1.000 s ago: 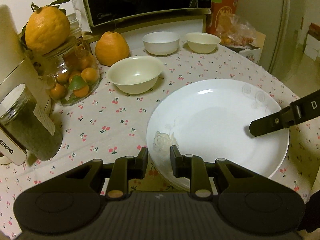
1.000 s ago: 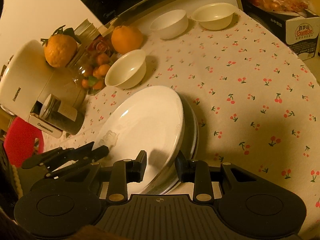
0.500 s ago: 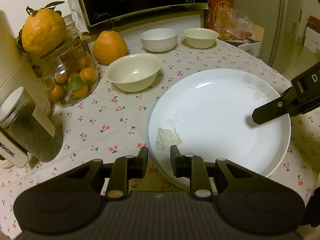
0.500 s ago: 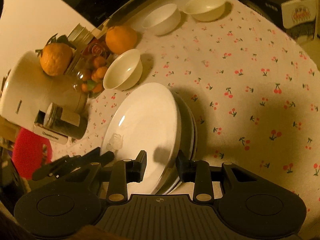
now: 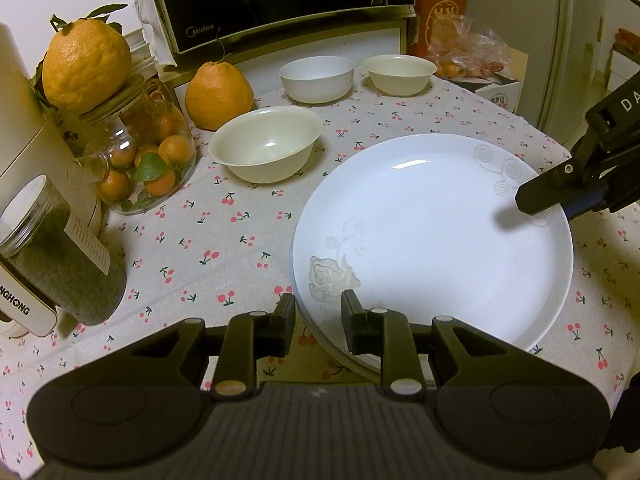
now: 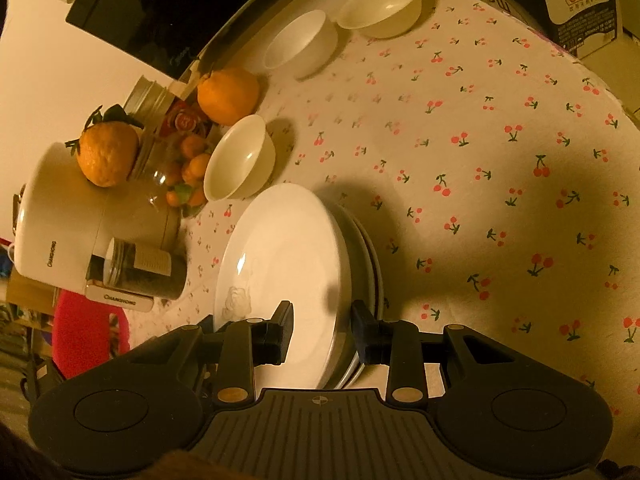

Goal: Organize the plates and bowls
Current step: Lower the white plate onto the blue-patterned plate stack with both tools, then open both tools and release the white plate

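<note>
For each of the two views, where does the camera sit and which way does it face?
Left wrist: on the left gripper, looking down across the table at the top plate, its near rim between the fingers; the right gripper enters from the right.
Right wrist: on the right gripper, rolled, fingers astride the plate stack's edge; no hand shows.
Shared: the top plate, three bowls, the oranges and the jar.

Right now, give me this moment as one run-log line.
left gripper: shut on top plate rim | right gripper: shut on opposite rim | top plate: over plate stack | bowls: three, unstacked
</note>
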Demonstrator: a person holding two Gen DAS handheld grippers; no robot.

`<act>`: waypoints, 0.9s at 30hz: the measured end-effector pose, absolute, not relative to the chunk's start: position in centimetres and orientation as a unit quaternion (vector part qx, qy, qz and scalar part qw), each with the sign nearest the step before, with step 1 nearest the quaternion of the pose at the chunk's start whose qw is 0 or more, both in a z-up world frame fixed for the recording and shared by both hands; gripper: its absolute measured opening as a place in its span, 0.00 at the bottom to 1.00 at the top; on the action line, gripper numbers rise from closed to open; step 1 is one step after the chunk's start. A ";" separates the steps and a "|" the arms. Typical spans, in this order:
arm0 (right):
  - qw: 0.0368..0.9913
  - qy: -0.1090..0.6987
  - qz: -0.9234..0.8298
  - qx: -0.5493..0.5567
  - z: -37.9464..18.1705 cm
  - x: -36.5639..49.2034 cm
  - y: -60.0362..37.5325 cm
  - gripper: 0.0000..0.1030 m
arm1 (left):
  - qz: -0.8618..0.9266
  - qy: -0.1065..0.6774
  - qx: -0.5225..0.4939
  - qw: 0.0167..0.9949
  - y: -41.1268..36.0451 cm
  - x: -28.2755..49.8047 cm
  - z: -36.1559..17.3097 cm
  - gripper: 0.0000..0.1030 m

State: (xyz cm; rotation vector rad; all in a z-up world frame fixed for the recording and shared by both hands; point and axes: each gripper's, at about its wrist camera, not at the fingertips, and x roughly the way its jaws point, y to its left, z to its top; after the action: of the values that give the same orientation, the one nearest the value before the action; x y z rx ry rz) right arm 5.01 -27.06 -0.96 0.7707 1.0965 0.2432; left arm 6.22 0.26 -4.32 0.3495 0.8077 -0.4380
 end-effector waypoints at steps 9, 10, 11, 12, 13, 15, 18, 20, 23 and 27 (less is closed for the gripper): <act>0.773 0.509 0.110 0.362 -0.9 5.2 -27.7 0.31 | -0.210 0.388 0.168 0.882 0.2 6.2 -4.3 0.22; 0.774 0.509 0.109 0.361 -0.8 5.2 -27.8 0.31 | -0.210 0.388 0.168 0.882 0.2 6.2 -4.3 0.22; 0.775 0.509 0.108 0.359 -0.8 5.2 -27.8 0.31 | -0.210 0.388 0.167 0.882 0.2 6.2 -4.3 0.22; 0.775 0.510 0.107 0.358 -0.8 5.2 -27.8 0.31 | -0.210 0.387 0.166 0.882 0.2 6.2 -4.3 0.22; 0.775 0.510 0.106 0.358 -0.8 5.2 -27.9 0.31 | -0.210 0.388 0.164 0.882 0.2 6.2 -4.3 0.22; 0.775 0.510 0.106 0.358 -0.8 5.2 -28.0 0.31 | -0.210 0.388 0.163 0.882 0.2 6.2 -4.2 0.22; 0.776 0.511 0.106 0.354 -0.7 5.3 -27.9 0.31 | -0.210 0.388 0.163 0.882 0.3 6.2 -4.2 0.22; 0.778 0.511 0.106 0.351 -0.6 5.3 -27.8 0.31 | -0.210 0.389 0.162 0.882 0.3 6.2 -4.2 0.22; 0.779 0.513 0.105 0.346 -0.6 5.3 -27.7 0.31 | -0.210 0.389 0.160 0.882 0.3 6.2 -4.2 0.23; 0.781 0.513 0.105 0.340 -0.4 5.4 -27.7 0.31 | -0.211 0.390 0.161 0.882 0.2 6.2 -4.2 0.24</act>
State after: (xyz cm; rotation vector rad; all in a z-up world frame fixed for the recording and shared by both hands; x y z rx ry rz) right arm 5.40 -27.71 -0.42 0.7350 1.1080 0.2277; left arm 6.22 0.23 -4.20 0.3344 0.8114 -0.4395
